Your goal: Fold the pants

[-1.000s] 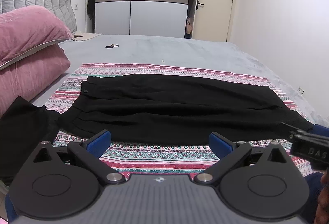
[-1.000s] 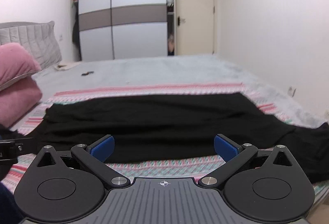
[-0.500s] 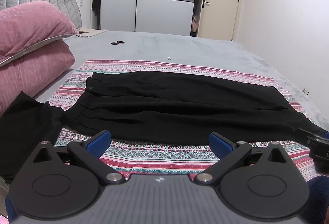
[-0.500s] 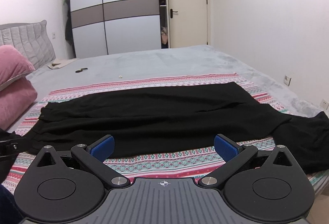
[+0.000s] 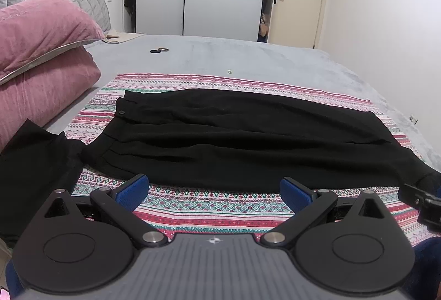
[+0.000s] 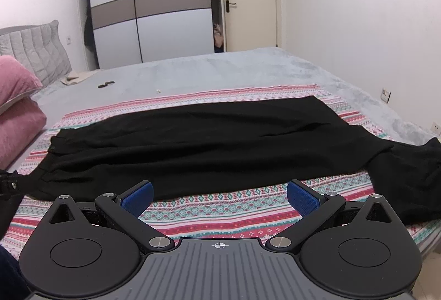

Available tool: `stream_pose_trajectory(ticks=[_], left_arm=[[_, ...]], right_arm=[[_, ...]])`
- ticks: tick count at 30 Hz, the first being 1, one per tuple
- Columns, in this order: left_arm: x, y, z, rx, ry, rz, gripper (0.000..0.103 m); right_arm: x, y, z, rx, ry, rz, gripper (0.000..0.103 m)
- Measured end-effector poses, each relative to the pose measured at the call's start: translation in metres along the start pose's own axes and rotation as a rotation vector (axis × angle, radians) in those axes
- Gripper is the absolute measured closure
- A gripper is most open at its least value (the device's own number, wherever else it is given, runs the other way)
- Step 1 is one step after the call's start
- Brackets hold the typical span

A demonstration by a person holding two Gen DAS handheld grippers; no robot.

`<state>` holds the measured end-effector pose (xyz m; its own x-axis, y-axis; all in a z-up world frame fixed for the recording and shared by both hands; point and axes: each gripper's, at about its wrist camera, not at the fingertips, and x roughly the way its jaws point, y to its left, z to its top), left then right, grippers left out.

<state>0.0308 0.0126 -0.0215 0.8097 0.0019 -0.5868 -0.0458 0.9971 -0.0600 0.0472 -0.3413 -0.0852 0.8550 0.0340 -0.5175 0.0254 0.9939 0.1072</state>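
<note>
Black pants [image 5: 234, 140] lie spread lengthwise on a patterned striped blanket [image 5: 209, 203], waistband with a button at the left, legs to the right; they also show in the right wrist view [image 6: 206, 142]. My left gripper [image 5: 215, 189] is open and empty, hovering over the blanket just short of the pants' near edge. My right gripper [image 6: 219, 196] is open and empty, also just short of the near edge. The right gripper's tip [image 5: 421, 200] shows at the right edge of the left wrist view.
Another black cloth [image 5: 33, 170] lies at the left edge of the bed, and dark cloth [image 6: 408, 178] hangs at the right. Pink pillows [image 5: 41, 65] are stacked at the left. A small black item [image 5: 159, 50] lies on the grey bedspread [image 5: 248, 60]. Wardrobe and door stand behind.
Both grippers have tilted and risen a little, so the pants sit lower and fuller in view. Both jaws stay open; the pants have not moved.
</note>
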Motion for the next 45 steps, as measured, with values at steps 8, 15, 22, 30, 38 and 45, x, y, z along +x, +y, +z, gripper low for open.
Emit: stream_pose_trajectory(ticks=[8, 15, 22, 30, 38, 45], left_arm=[[0.018, 0.008, 0.001, -0.014, 0.029, 0.025, 0.000], [0.032, 0.020, 0.004, -0.044, 0.030, 0.074, 0.000], [0.056, 0.045, 0.014, -0.087, 0.070, 0.091, 0.000], [0.088, 0.119, 0.039, -0.334, 0.112, 0.158, 0.000], [0.122, 0.131, 0.040, -0.376, 0.171, 0.224, 0.000], [0.169, 0.158, 0.036, -0.541, 0.250, 0.257, 0.000]], right_arm=[[0.014, -0.002, -0.004, 0.000, 0.034, 0.002, 0.000], [0.030, -0.009, -0.003, -0.014, 0.047, -0.021, 0.000], [0.048, -0.021, 0.005, -0.020, 0.059, -0.023, 0.000], [0.106, -0.138, 0.065, 0.380, 0.105, -0.185, 0.000], [0.196, -0.182, 0.066, 0.521, 0.210, -0.184, 0.000], [0.202, -0.207, 0.052, 0.644, 0.218, -0.250, 0.010]])
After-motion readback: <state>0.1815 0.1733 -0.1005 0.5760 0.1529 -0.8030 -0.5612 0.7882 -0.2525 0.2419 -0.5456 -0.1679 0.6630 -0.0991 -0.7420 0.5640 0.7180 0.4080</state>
